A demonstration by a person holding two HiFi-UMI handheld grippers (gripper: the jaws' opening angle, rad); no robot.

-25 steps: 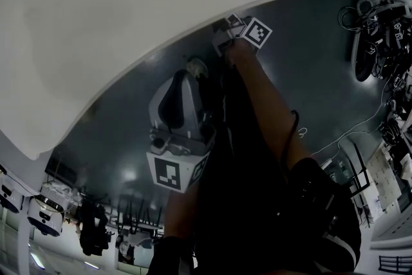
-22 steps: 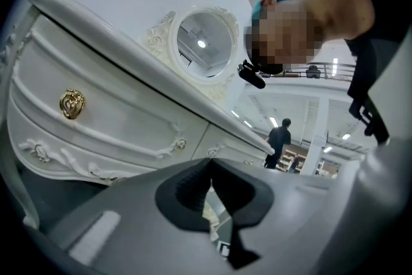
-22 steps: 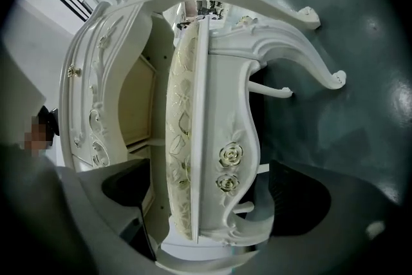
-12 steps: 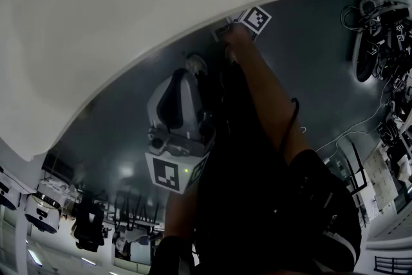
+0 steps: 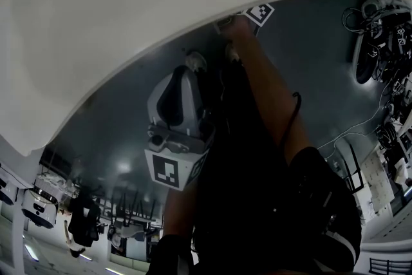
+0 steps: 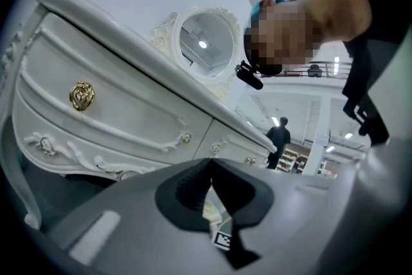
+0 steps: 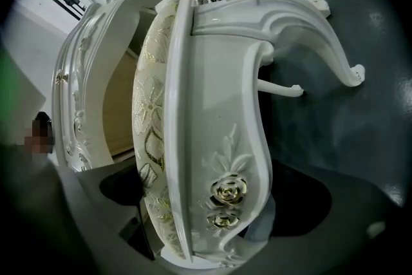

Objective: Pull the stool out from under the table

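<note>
Right gripper view: one white carved stool (image 7: 219, 138) with gold roses and cream cushion, tucked under one white ornate table (image 7: 80, 87); seat rim between right gripper's (image 7: 209, 203) just-opened, wide-spread jaws. Right arm (image 5: 270, 106) stretched forward, level. Left gripper (image 6: 209, 170) clenched, empty.

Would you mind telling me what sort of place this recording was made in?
Probably a large indoor hall or workshop: an ornate white dressing table with an oval mirror, shelving under ceiling lights behind it, and cables strewn on the dark floor.
</note>
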